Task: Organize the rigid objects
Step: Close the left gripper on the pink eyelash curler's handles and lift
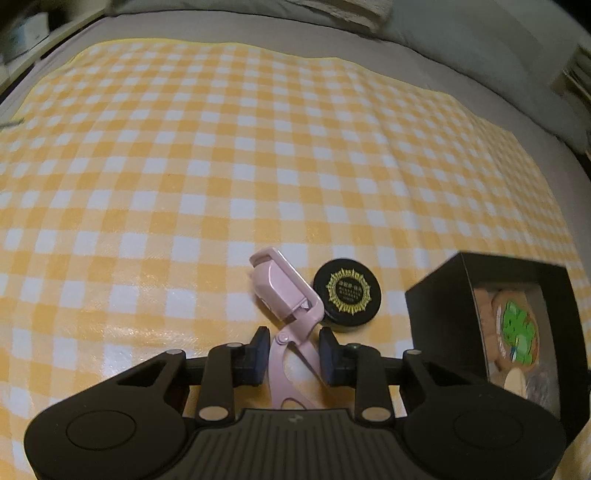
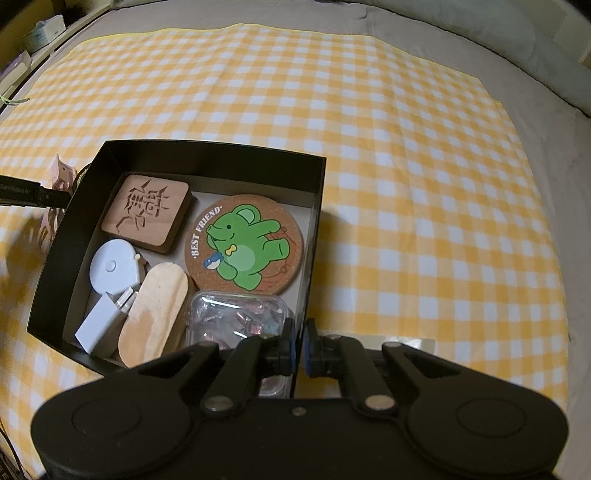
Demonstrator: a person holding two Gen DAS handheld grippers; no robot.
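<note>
A pink eyelash curler point(image 1: 284, 299) lies on the yellow checked cloth, its handles between the pads of my left gripper point(image 1: 292, 354), which is open around them. A round black tin point(image 1: 347, 297) with a gold emblem lies just right of the curler. A black box point(image 2: 207, 158) holds a green-bear cork coaster point(image 2: 245, 245), a carved wooden block point(image 2: 146, 210), a white tape measure point(image 2: 114, 267), a wooden oval point(image 2: 155, 314) and a clear plastic case point(image 2: 236, 319). My right gripper point(image 2: 298, 345) is shut on the box's right wall point(image 2: 314, 236). The box also shows in the left wrist view point(image 1: 436, 314).
The yellow checked cloth point(image 2: 406, 166) covers a grey bed point(image 2: 535, 92). Grey bedding is bunched along the far right edge point(image 1: 498, 55). Shelving with boxes stands at the far left point(image 2: 40, 33). The left gripper's finger point(image 2: 33, 194) shows beside the box.
</note>
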